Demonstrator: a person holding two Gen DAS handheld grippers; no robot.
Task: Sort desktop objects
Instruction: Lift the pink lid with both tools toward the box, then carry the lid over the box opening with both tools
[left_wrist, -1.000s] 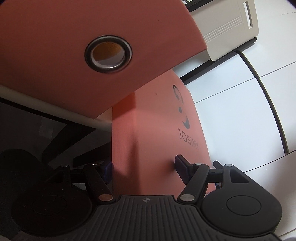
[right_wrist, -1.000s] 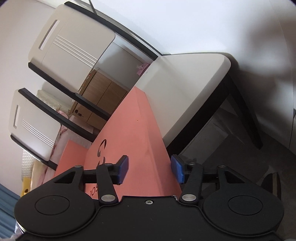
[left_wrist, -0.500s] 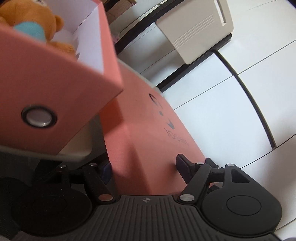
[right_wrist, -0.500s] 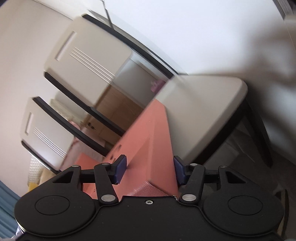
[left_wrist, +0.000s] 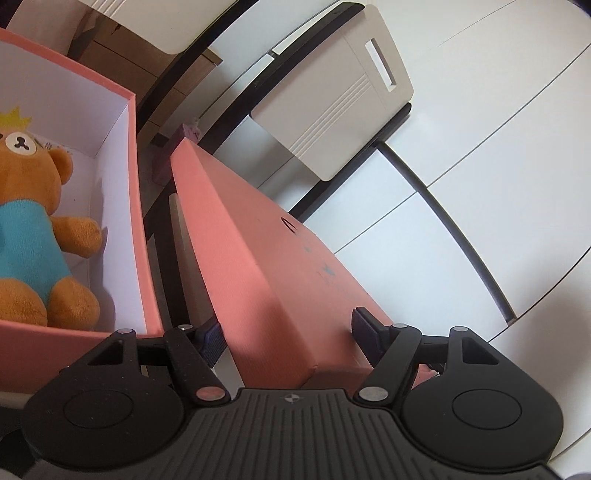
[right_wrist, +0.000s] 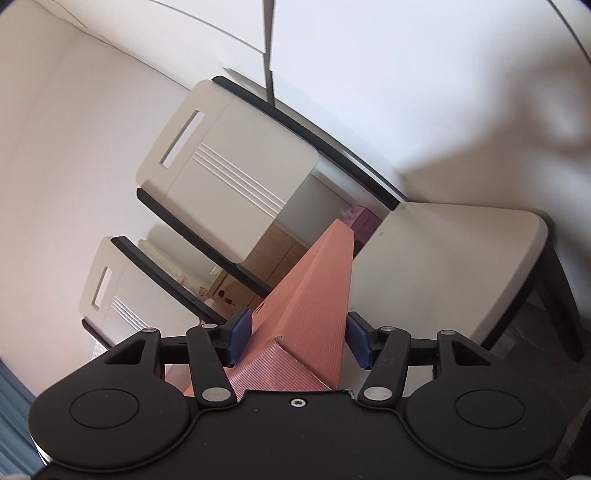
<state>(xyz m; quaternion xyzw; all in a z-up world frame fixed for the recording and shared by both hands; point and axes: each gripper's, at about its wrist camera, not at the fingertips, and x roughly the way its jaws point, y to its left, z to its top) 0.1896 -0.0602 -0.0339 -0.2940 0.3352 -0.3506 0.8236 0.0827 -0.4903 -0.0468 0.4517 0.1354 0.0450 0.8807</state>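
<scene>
1. The pink lid (left_wrist: 280, 266) of a cardboard box is held up off any surface, tilted, just to the right of the open pink box (left_wrist: 136, 206) in which a plush bear (left_wrist: 33, 206) lies.
2. The left gripper (left_wrist: 286, 334) straddles one end of the lid: the right finger presses on the printed top face, while the left finger is mostly hidden behind the side wall, so it appears clamped on the lid.
3. The right gripper (right_wrist: 297, 338) takes the lid near a corner, its blue pads (right_wrist: 240, 336) set against the two faces, though a thin gap may remain on the right side.
4. The lid looks light and fairly stiff, yet its thin hollow walls are likely to dent or flex under a hard squeeze.
5. Its ribbed paper skin should give fair friction, so a modest grip probably suffices.
6. Holding at the two opposite ends, as here, seems best to keep the lid from twisting while it is lined up over the box.
</scene>
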